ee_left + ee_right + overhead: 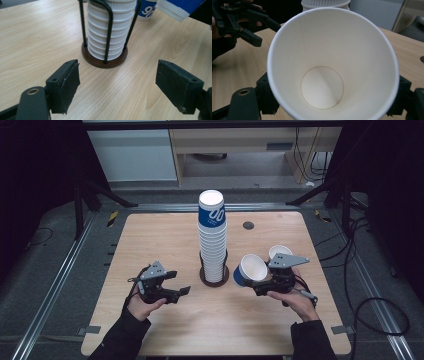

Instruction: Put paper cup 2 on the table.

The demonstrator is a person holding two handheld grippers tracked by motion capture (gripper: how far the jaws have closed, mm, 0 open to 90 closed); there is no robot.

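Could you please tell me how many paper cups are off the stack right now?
2: one cup held tilted in the right gripper, another cup upright on the table behind it.

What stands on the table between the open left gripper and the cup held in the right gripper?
In the high view, the tall stack of cups in its holder stands between the left gripper and the held cup.
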